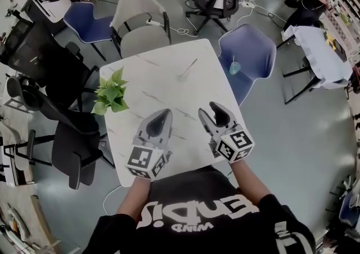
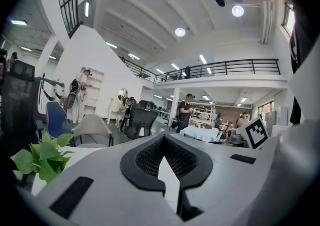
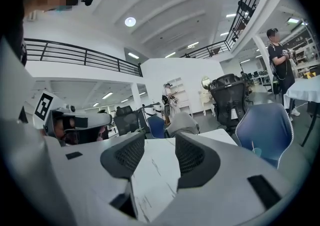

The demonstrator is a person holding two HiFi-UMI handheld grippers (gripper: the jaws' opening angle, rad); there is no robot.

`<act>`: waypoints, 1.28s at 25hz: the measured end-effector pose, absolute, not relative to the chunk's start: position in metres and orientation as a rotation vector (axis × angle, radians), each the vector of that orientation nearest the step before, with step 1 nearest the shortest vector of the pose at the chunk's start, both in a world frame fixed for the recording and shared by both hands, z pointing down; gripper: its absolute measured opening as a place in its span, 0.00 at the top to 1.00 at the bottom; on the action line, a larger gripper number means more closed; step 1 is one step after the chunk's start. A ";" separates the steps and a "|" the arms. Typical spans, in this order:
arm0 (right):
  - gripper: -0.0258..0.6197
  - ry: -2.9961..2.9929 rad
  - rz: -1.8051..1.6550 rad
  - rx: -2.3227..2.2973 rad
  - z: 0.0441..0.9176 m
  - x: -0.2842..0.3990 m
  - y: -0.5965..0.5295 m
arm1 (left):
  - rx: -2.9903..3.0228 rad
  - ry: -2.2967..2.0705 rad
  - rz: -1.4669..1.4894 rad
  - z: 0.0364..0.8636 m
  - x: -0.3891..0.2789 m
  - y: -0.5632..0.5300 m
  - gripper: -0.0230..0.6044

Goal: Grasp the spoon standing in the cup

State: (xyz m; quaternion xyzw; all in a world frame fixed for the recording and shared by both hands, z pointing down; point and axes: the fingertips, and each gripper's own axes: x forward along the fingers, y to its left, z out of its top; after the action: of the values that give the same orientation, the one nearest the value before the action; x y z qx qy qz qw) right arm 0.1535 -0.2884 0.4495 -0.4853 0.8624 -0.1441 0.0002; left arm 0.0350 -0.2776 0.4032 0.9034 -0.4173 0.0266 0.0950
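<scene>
White marble table (image 1: 163, 81) on grey floor (image 1: 281, 134), ringed by chairs (image 1: 140, 27). Plant (image 1: 111, 90) at left edge; spoon (image 1: 189, 68) tilted near far edge. Left gripper (image 1: 163, 114) pinched together; right gripper (image 1: 210, 110) spread, empty, above near edge.

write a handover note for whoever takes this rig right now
Left gripper: shut, empty, over the near part of the white marble-pattern table.
Right gripper: open, nothing between its jaws, beside the left one.
Thin metal spoon: leaning in the small clear cup near the table's far edge, untouched.
Done: nothing yet.
Left: probably reach forward with the open gripper and close on the spoon's handle.
</scene>
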 end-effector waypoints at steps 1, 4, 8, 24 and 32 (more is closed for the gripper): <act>0.69 2.709 -0.458 -1.528 0.452 0.154 -0.295 | 2.677 -1.240 0.078 0.403 0.036 -0.279 0.94; 0.69 2.726 -0.458 -1.542 0.460 0.156 -0.318 | 2.673 -1.242 0.076 0.403 0.038 -0.282 0.94; 0.70 2.747 -0.470 -1.572 0.477 0.156 -0.349 | 2.662 -1.249 0.078 0.407 0.038 -0.285 0.94; 0.70 2.834 -0.620 -1.744 0.549 0.163 -0.457 | 2.638 -1.236 0.134 0.422 0.040 -0.295 0.94; 0.71 2.797 -0.700 -1.828 0.566 0.174 -0.504 | 2.603 -1.255 0.157 0.430 0.034 -0.299 0.94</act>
State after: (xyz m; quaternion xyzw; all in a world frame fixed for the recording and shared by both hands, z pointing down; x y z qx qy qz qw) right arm 0.1741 -0.5044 0.5662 -0.5303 0.8118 -0.2032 -0.1358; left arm 0.0340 -0.2989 0.4296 0.8925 -0.4304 0.0540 0.1236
